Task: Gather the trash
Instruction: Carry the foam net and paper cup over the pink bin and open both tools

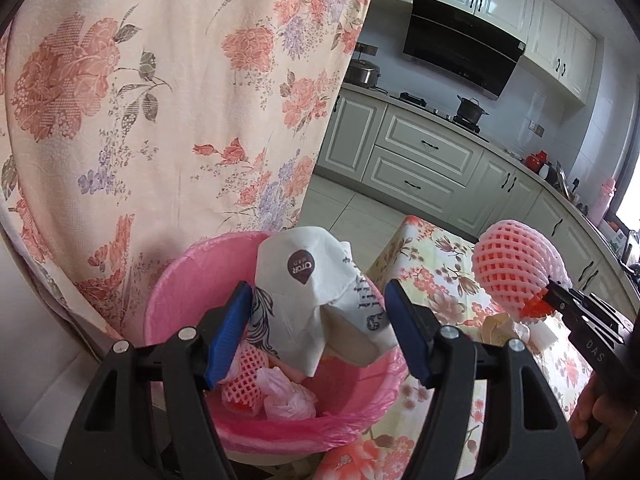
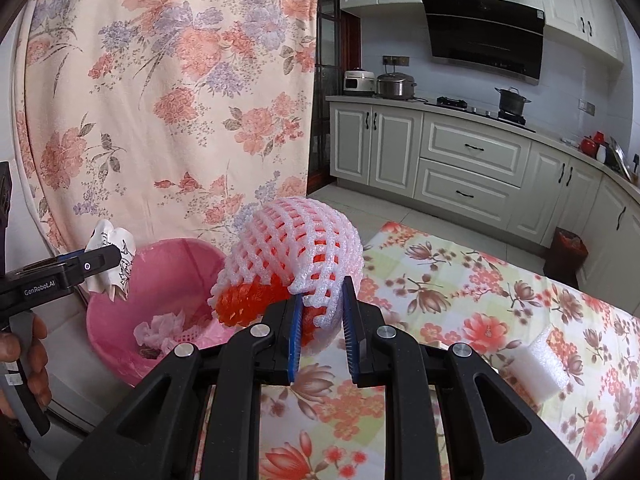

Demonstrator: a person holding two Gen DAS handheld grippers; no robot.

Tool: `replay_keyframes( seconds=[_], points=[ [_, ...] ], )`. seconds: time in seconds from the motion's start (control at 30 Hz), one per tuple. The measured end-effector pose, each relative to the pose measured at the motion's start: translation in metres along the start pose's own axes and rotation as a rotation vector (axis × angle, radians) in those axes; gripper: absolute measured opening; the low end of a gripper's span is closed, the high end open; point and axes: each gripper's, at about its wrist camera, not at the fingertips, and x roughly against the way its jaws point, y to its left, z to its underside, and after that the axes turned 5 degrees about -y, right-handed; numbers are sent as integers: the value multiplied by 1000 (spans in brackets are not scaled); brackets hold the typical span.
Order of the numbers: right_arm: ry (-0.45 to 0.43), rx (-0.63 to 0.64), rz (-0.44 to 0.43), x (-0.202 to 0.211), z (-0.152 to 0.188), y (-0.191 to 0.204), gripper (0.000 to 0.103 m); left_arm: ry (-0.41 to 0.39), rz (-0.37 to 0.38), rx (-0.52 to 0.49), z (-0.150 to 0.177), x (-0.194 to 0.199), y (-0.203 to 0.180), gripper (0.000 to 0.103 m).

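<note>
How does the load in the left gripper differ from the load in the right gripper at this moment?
The left gripper holds a crumpled white printed paper wrapper; the right gripper holds a pink foam fruit net with orange foam inside. The wrapper is flat sheet material, the net an open rounded mesh. The wrapper hangs over the pink-lined bin, the net over the floral tablecloth beside it. Both are trash, lifted clear.

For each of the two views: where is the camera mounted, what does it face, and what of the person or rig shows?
Left wrist: rides the left gripper, facing the pink bin; crumpled paper wrapper between its fingers.
Right wrist: rides the right gripper, clamping foam fruit net; a hand at left edge.
Shared: bin, net, wrapper, floral tablecloth, both grippers.
</note>
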Motion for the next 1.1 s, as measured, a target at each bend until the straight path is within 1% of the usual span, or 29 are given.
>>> replay_keyframes(
  seconds=[0.33, 0.67, 0.93, 0.97, 1.03, 1.1],
  points=[
    [24, 50, -67, -31, -10, 51, 19, -4, -26, 28, -4, 0, 36, 66],
    [50, 107, -120, -64, -14, 97, 19, -6, -46, 52, -10, 0, 60, 66],
    [65, 128, -140, -80, -13, 112, 20, -10, -51, 49, -12, 0, 66, 67],
    [70, 128, -142, -82, -12, 113, 22, -8, -51, 47, -12, 0, 66, 67],
    [67, 135, -135, -84, -12, 115, 22, -6, -52, 50, -13, -1, 67, 67],
    [78, 133, -139, -86, -10, 114, 24, -5, -51, 53, -12, -3, 68, 67]
  ],
)
